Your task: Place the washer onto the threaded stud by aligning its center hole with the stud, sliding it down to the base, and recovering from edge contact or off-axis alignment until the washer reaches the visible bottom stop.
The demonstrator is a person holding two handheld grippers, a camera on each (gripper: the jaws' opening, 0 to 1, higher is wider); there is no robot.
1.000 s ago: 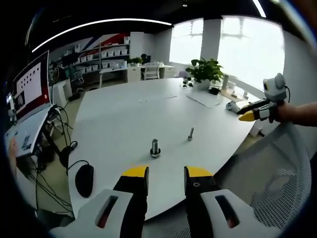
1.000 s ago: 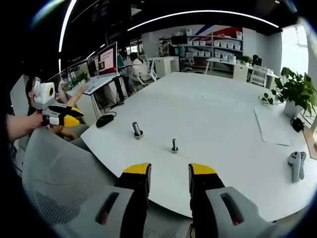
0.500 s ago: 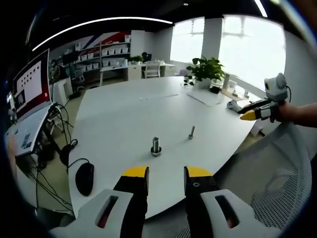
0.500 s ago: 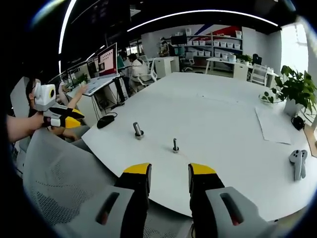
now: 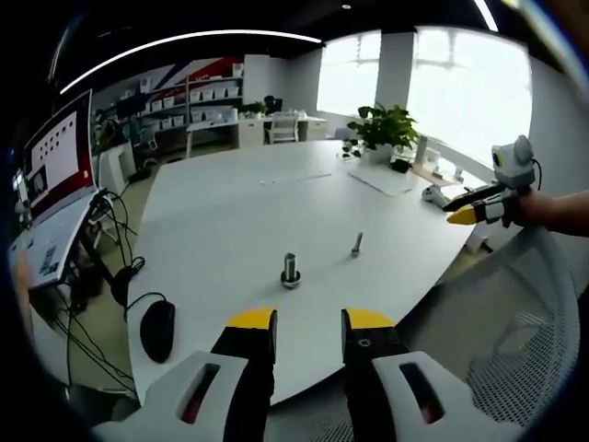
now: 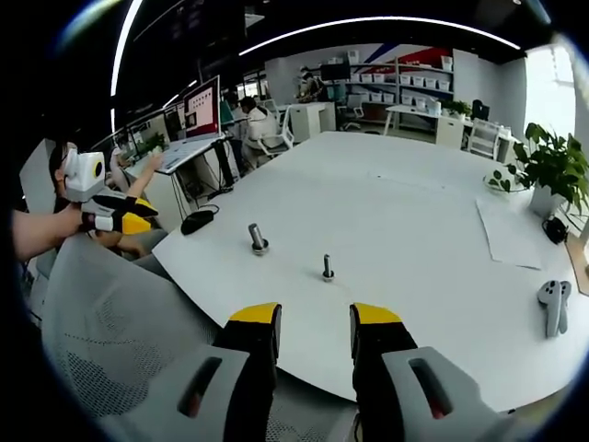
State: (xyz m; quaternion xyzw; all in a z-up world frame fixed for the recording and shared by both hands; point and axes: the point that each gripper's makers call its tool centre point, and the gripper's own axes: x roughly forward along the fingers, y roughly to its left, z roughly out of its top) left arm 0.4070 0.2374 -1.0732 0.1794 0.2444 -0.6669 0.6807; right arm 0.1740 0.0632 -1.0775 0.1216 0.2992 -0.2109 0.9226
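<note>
Table (image 5: 230, 212), white and wide, carries a thick stud (image 5: 290, 271) and, near it, a thin bolt (image 5: 356, 244). Left gripper (image 5: 308, 322) and right gripper (image 6: 315, 318) hover off its edge, jaws parted, grasping nothing.

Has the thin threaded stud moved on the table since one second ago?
No. The thin threaded stud keeps its place beside the thicker stud on the white table; the slight shift is camera movement.

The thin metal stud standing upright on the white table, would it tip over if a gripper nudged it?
Probably yes. The thin metal stud stands tall and narrow on a small base on the white table, so a sideways nudge near its top would likely topple it. Being round, it may then roll. It looks stiff, not bendable.
</note>
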